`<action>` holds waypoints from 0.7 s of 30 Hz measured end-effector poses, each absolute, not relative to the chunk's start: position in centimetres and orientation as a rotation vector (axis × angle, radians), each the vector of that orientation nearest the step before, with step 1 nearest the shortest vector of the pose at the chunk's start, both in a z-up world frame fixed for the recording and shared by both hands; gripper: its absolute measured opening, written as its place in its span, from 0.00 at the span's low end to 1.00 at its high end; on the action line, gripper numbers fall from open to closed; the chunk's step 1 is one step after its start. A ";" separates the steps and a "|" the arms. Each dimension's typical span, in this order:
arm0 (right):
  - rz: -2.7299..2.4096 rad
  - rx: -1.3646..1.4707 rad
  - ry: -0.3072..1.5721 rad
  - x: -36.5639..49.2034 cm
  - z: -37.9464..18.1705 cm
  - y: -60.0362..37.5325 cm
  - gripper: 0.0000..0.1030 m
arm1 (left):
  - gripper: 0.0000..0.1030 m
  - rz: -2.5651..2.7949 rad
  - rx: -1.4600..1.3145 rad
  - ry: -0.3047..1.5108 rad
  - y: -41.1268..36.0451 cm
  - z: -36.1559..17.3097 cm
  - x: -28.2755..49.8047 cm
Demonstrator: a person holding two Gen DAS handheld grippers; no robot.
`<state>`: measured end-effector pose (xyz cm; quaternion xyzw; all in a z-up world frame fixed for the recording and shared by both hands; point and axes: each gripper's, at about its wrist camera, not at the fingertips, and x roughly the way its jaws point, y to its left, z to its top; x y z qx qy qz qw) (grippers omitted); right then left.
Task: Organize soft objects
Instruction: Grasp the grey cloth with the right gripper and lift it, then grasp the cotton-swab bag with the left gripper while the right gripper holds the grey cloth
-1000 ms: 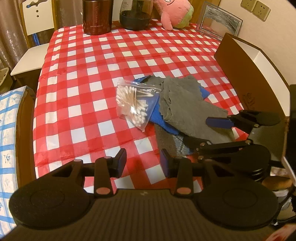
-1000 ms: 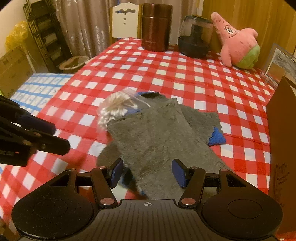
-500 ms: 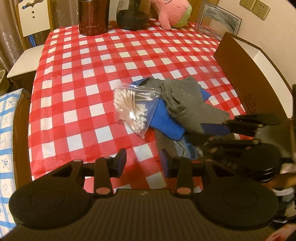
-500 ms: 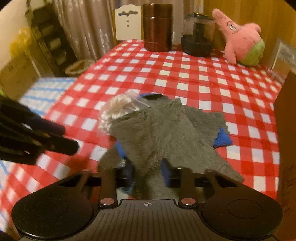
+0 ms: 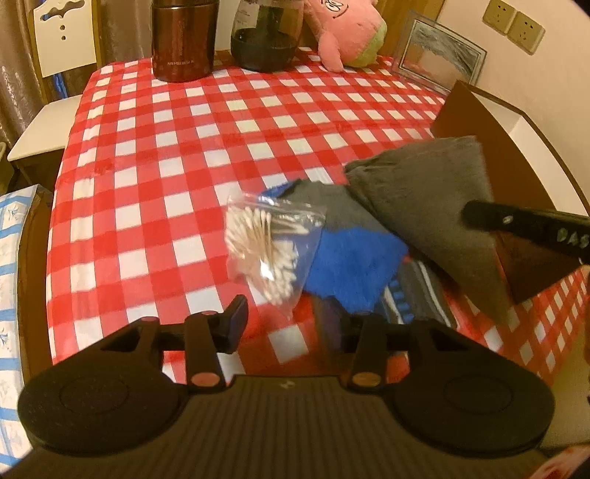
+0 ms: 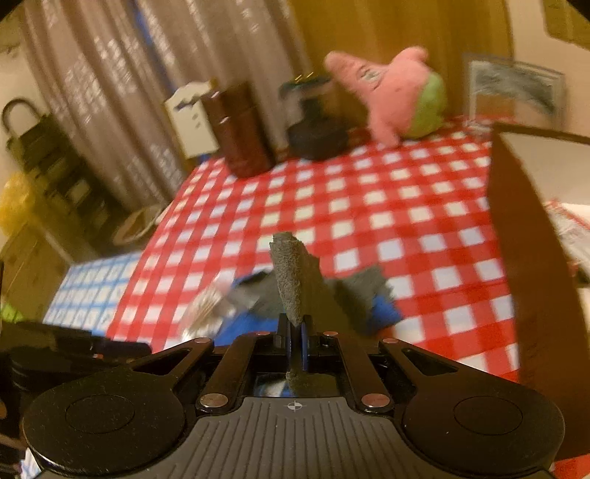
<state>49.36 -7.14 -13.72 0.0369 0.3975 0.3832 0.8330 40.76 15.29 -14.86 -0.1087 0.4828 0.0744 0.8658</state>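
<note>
Gripping: right gripper [image 6: 295,344], jaws pressed together on the grey cloth [image 6: 295,280], a fold of it standing up between the blue pads.
Right gripper pose: pointing forward and down across the surface [image 6: 387,206], rolled so the scene tilts in its view; in the left wrist view its black body [image 5: 527,230] enters from 3 o'clock.
Grey cloth: lifted off the pile, hanging as a wide drape [image 5: 431,210] in front of the brown box [image 5: 475,114], its lower edge trailing toward 5 o'clock.
Left gripper: [image 5: 295,320] jaws opening, nothing between them; aimed steeply down at the near edge of the red-and-white checked surface.
Pile: blue cloth [image 5: 354,265] at the centre, a striped grey sock [image 5: 416,294] just beside it at 4 o'clock, another grey piece [image 5: 332,202] behind it.
Cotton swab bag: [image 5: 269,243] clear, lying on the blue cloth's 9 o'clock edge.
Far end, 12 o'clock: brown canister [image 5: 182,40], dark glass jar [image 5: 267,37], pink starfish plush [image 5: 346,29], picture frame [image 5: 438,55].
Blur: right wrist view is smeared.
</note>
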 end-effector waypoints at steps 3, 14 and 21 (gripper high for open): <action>0.761 0.109 0.823 50.5 -13.1 -8.0 0.05 | 0.43 0.158 -0.221 1.005 15.6 -15.0 41.9; 0.660 0.165 0.821 53.5 -12.8 -9.5 0.05 | 0.44 0.177 -0.218 1.051 16.9 -17.9 45.6; 0.659 0.169 0.870 53.5 -14.0 -9.6 0.05 | 0.35 0.168 -0.213 1.068 17.4 -19.1 46.6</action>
